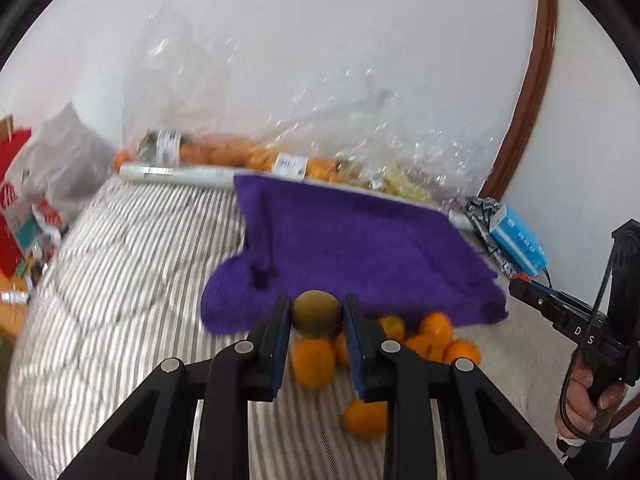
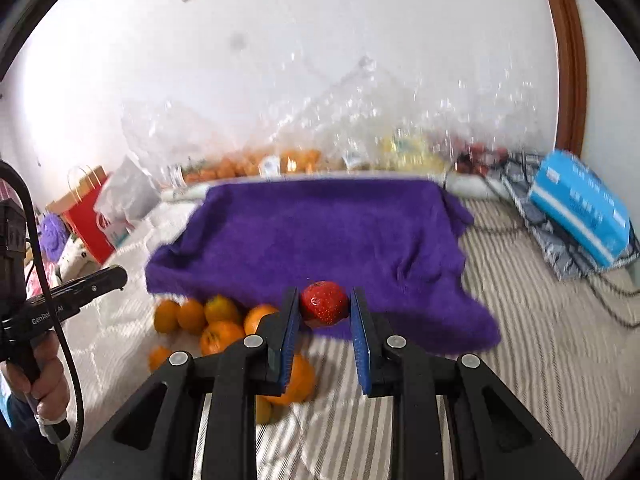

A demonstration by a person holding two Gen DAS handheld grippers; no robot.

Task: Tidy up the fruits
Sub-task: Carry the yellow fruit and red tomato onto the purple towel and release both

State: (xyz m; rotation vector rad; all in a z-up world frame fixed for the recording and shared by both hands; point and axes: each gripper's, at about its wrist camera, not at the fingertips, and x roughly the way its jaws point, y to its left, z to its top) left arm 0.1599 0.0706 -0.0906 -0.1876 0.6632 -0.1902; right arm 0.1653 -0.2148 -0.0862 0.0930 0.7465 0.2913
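My left gripper [image 1: 316,314] is shut on a brown-green kiwi [image 1: 316,312], held above the striped bedcover. My right gripper [image 2: 325,310] is shut on a red strawberry [image 2: 324,308], lifted in the same way. Several oranges [image 1: 434,330] lie in a loose heap at the near edge of a purple towel [image 1: 360,248]; in the right wrist view these oranges [image 2: 218,326] sit left of the fingers. The purple towel [image 2: 312,236] drapes over a raised shape ahead of both grippers. The right gripper's body [image 1: 560,312] shows at the left view's right edge.
Clear plastic bags of fruit [image 2: 360,148] lean against the white wall behind the towel. A blue tissue pack [image 2: 580,208] and cables lie to the right. A red paper bag [image 2: 86,216] and clutter stand at the left. A person's hand [image 2: 44,380] grips the other tool.
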